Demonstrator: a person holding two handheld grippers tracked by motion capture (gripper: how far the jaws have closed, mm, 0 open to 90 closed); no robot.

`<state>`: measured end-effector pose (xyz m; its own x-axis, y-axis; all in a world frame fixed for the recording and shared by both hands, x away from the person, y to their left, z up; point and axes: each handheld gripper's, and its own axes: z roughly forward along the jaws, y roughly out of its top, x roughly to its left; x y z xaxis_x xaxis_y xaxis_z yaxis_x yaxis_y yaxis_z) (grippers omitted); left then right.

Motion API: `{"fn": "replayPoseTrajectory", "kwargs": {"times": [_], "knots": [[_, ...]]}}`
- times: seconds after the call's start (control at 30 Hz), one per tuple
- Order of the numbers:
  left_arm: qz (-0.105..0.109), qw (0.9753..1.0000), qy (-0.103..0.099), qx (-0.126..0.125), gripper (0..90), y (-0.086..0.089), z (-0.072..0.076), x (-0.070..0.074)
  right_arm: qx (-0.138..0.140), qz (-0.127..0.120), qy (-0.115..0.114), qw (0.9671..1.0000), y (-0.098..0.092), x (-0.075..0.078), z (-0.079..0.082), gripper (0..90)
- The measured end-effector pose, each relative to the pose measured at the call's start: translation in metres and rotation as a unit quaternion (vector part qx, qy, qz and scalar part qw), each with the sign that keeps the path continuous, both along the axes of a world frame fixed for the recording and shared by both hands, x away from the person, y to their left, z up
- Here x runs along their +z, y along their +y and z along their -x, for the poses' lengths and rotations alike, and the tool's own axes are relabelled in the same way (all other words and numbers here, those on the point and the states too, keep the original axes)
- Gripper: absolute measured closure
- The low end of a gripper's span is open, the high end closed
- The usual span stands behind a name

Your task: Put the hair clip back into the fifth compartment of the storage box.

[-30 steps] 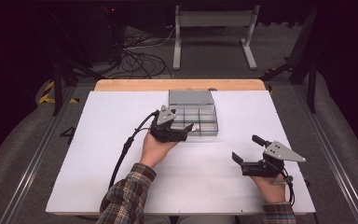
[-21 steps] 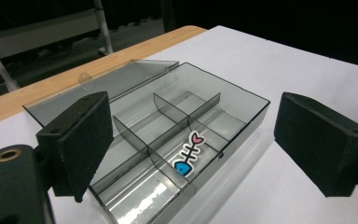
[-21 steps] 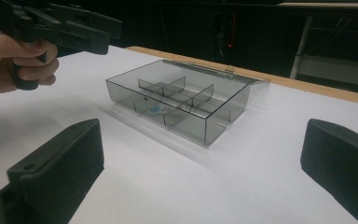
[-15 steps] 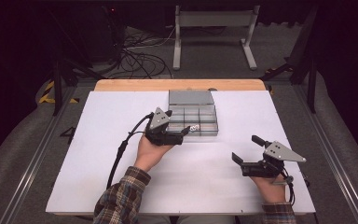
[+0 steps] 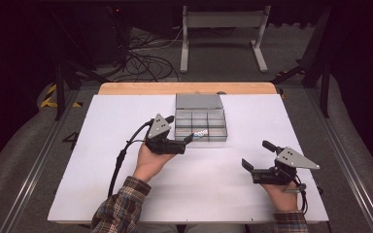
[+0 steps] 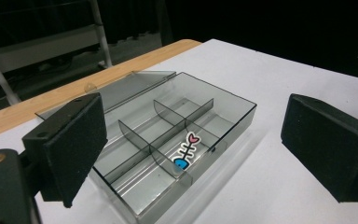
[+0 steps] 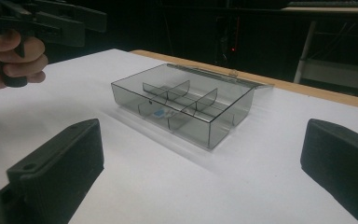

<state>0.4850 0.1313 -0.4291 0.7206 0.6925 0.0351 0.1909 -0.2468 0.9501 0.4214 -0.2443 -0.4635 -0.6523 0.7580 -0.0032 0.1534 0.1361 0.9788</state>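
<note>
A white worktop (image 5: 102,184) with a wooden strip along its far edge carries everything here. Near the middle of its far half sits a clear smoky-grey plastic organiser box (image 5: 200,124), its hinged lid (image 5: 198,101) laid flat open behind it toward the wooden edge. Thin partitions split the box into small compartments in two rows. In the left gripper view the box (image 6: 168,140) lies straight ahead between the jaws, and in the right gripper view it (image 7: 182,105) stands farther off, a corner turned toward the camera.

The left tongs (image 5: 178,127) are held above the worktop just beside the box's left front corner, spread wide with nothing between them, a black cable (image 5: 121,160) trailing back along the plaid sleeve (image 5: 119,208). The right tongs (image 5: 255,154) rest low near the front right of the worktop, well apart from the box, also spread wide and empty.

A small fish-skeleton sticker (image 6: 186,150), with a blue head, white bones and pink tail, lies in the middle compartment of the box's near row; in the high view it (image 5: 200,133) shows there as a small blue-and-white speck.
</note>
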Motion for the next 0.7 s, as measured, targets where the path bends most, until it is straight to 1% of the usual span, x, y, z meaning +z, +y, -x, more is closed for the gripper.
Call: {"fn": "replayPoseTrajectory", "kwargs": {"times": [0.2,0.3,0.43,0.7], "knots": [[0.004,1.0000,-0.007,0.002,6.8,0.009,0.007,0.003,0.000,-0.003,0.001,1.0000,0.000,0.000,0.000,0.0],[0.004,0.9999,-0.011,0.005,6.6,0.015,0.010,0.004,0.002,-0.010,0.006,0.9999,0.000,0.000,0.000,0.0],[0.011,0.9998,-0.016,0.008,6.6,0.023,0.014,0.006,-0.001,-0.018,0.007,0.9998,-0.001,0.000,0.000,0.0],[0.012,0.9995,-0.024,0.019,6.2,0.039,0.022,0.007,-0.004,-0.019,0.004,0.9998,-0.001,-0.001,0.000,0.0]]}}
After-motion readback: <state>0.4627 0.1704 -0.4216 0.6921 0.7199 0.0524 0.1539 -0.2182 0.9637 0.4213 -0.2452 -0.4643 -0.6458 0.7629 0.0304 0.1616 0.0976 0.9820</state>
